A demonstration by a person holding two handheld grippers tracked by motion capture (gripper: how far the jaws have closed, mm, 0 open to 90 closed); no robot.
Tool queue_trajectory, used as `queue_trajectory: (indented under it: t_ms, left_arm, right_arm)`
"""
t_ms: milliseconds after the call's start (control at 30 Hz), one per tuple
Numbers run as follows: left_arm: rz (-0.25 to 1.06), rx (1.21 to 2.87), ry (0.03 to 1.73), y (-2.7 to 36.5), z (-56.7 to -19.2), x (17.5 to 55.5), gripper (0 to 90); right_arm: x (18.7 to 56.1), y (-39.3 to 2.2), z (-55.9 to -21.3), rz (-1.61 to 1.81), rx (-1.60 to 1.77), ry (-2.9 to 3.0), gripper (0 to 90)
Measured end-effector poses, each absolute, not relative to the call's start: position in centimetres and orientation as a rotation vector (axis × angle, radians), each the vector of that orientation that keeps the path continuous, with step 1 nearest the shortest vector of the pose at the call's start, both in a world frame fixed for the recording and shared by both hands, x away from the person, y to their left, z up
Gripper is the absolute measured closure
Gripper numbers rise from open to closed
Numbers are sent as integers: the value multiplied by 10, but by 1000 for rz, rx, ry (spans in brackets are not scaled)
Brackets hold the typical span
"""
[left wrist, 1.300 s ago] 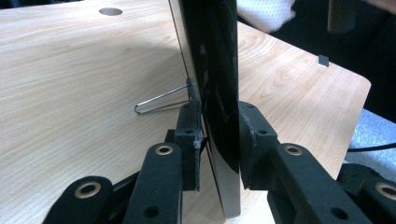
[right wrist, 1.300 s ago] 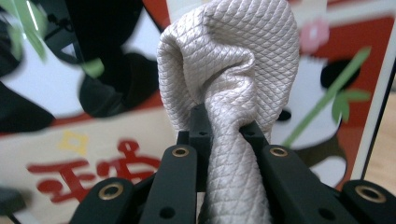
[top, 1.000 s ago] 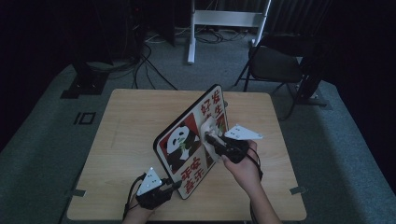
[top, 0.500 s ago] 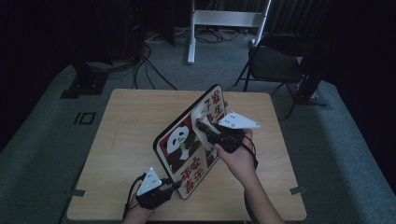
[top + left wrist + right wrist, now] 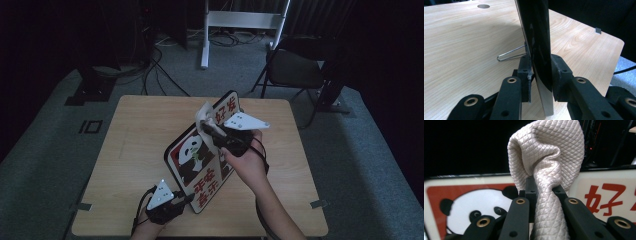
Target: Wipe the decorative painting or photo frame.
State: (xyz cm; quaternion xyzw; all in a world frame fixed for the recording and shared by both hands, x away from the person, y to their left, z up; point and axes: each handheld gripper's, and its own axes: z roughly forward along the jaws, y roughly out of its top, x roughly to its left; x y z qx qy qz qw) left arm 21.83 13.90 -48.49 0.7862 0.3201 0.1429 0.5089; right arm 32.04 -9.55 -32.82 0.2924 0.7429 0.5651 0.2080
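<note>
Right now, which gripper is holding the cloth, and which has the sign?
The right gripper pinches the bunched white cloth in front of the panda sign. The left gripper clamps the sign's lower edge, holding it upright on the table.

It's a light wooden table (image 5: 130, 150) with a pale grain top, sitting on grey carpet (image 5: 45, 165), and there's a small round hole (image 5: 483, 6) near one far corner in the left gripper view. The panda sign (image 5: 200, 160) stands on its lower edge on the tabletop, tilted back a bit, and a thin wire stand (image 5: 510, 54) behind it rests its loop flat on the wood. The rest of the top is just bare wood, and two little grey tabs (image 5: 84, 206) stick out at the near left and right edges.
</note>
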Motion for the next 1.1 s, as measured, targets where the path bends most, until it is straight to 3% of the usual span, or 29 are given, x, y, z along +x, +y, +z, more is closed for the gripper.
queue_trajectory:
  t_ms: [300,1100]
  left_arm:
    - [345,1894,773,139,-485,218,732]
    - [349,1903,769,138,-484,218,730]
  right_arm:
    - [321,-95,-339,1528,825,2084,811]
    - [311,-115,-413,1395,934,2205,810]
